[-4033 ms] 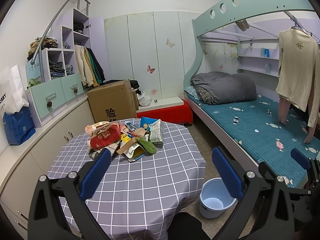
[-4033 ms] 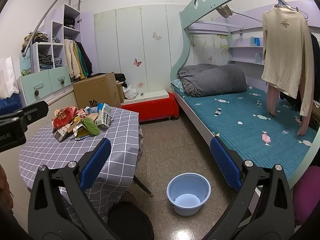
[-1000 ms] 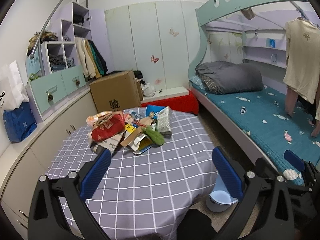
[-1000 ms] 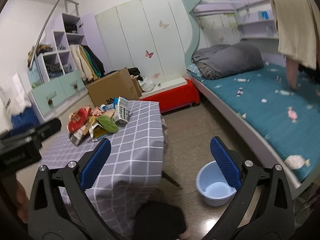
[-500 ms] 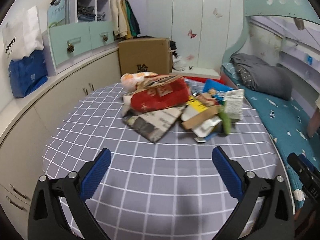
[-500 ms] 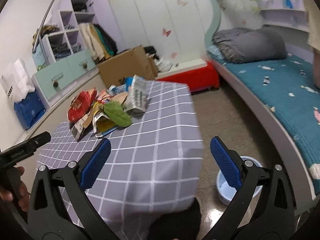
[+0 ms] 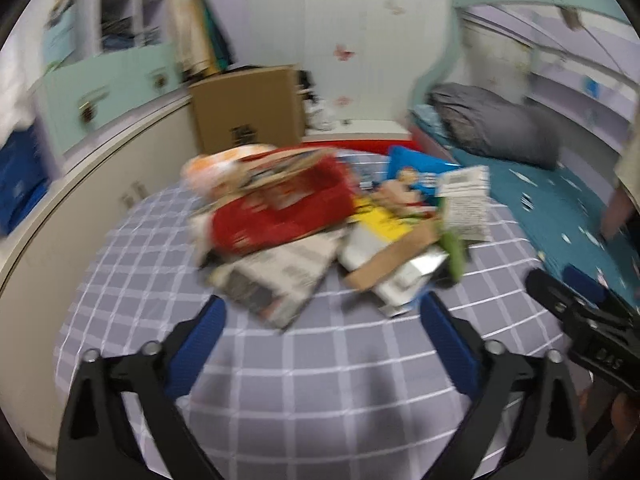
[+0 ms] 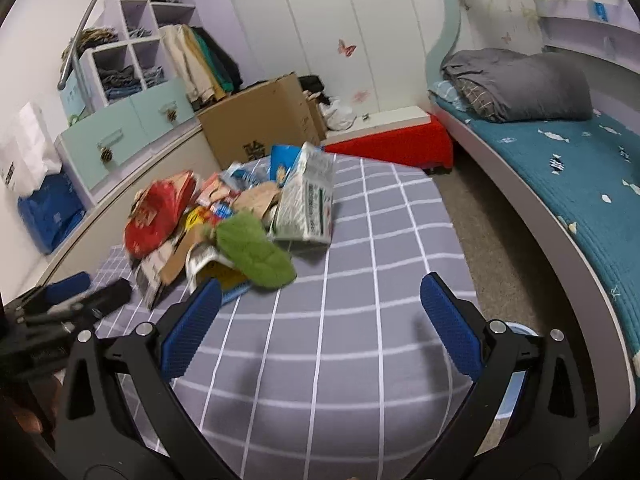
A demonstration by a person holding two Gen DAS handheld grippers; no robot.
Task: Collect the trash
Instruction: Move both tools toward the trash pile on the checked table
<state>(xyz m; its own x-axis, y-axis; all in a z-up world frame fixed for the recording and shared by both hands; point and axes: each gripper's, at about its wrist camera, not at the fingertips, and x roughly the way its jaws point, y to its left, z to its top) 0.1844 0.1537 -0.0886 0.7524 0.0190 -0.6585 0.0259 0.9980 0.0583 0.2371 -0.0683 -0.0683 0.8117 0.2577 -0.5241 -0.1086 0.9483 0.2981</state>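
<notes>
A heap of trash lies on the grey checked tablecloth (image 7: 320,380): a red bag (image 7: 280,208), a printed paper sheet (image 7: 276,276), a cardboard scrap (image 7: 390,266), a green wrapper (image 7: 454,248) and a white printed packet (image 7: 466,204). My left gripper (image 7: 322,308) hovers just short of the paper sheet, its jaws wide and closing with nothing between them. My right gripper (image 8: 320,284) stands open over bare cloth, right of the green wrapper (image 8: 254,250) and the red bag (image 8: 154,216). Its left finger overlaps the heap's near edge. The left wrist view is blurred.
A pale blue basin (image 8: 524,331) sits on the floor right of the table, mostly hidden behind my right finger. A cardboard box (image 8: 260,124) and a red platform (image 8: 392,144) stand beyond the table. The bed (image 8: 560,152) runs along the right, cabinets along the left.
Both grippers have come in over the table towards the heap, which now looks larger and nearer. The left jaws stand a little narrower than before.
</notes>
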